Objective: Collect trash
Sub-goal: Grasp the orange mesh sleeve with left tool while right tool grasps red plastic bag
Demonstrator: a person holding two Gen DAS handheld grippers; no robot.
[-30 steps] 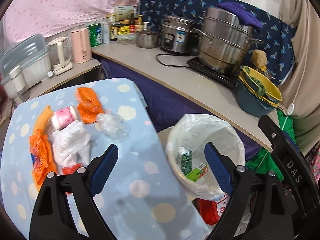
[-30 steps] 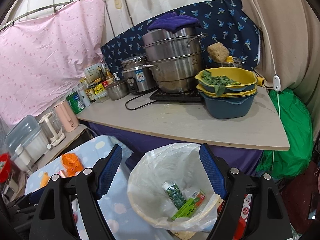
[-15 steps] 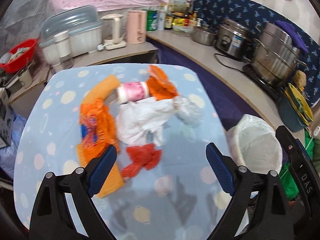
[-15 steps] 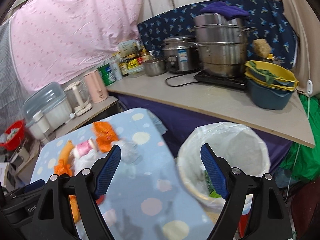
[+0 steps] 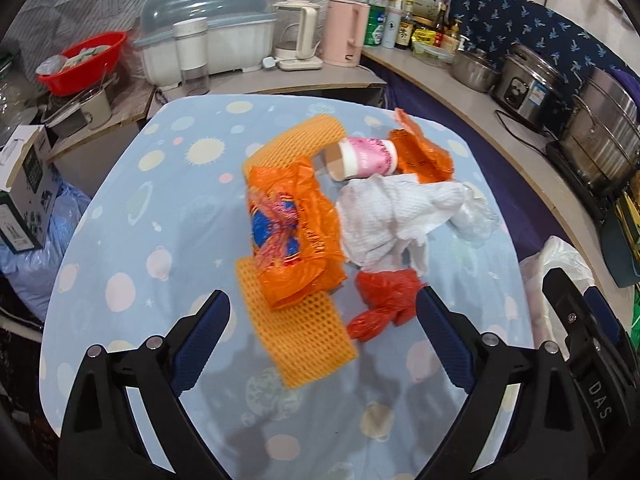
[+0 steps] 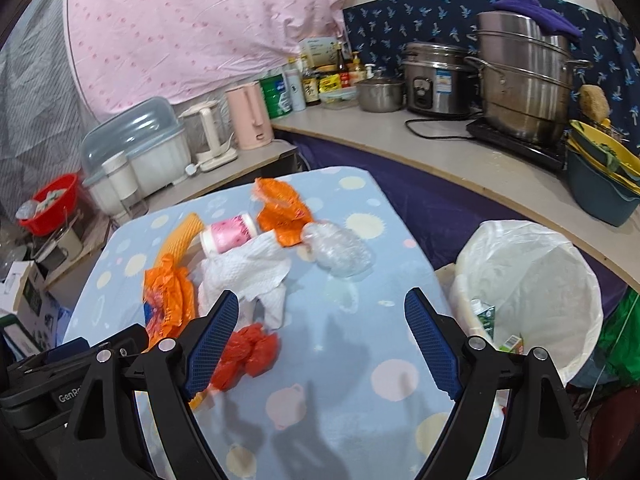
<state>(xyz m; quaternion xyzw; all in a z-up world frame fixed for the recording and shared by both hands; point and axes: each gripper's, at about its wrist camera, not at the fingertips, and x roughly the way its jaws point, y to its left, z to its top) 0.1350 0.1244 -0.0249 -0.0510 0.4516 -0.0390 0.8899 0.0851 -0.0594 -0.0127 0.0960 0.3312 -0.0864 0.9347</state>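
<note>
Trash lies heaped on the blue spotted table (image 5: 160, 208): an orange foam net (image 5: 304, 340), an orange plastic bag (image 5: 292, 232), a white paper towel (image 5: 384, 216), a crumpled red bag (image 5: 384, 300), a pink cup (image 5: 360, 158), an orange wrapper (image 5: 420, 152) and clear plastic (image 5: 476, 216). My left gripper (image 5: 320, 300) hovers over the net's near end, jaws opening, gripping nothing. My right gripper (image 6: 322, 298) stands open above bare cloth, with the red bag (image 6: 248, 356) by its left finger and the clear plastic (image 6: 340, 252) ahead. The white-lined bin (image 6: 532, 276) stands right of the table.
A counter (image 6: 460, 168) curves behind the table with pots, a rice cooker, bottles and kettles. Stacked bowls (image 6: 600, 184) sit at its right end above the bin. A dish box (image 5: 208, 40), a red basin (image 5: 80, 64) and a carton (image 5: 24, 192) stand to the left.
Both grippers have swung left from over the bin to over the table and sunk lower. The trash heap now fills the left view. Both pairs of jaws stand slightly wider.
</note>
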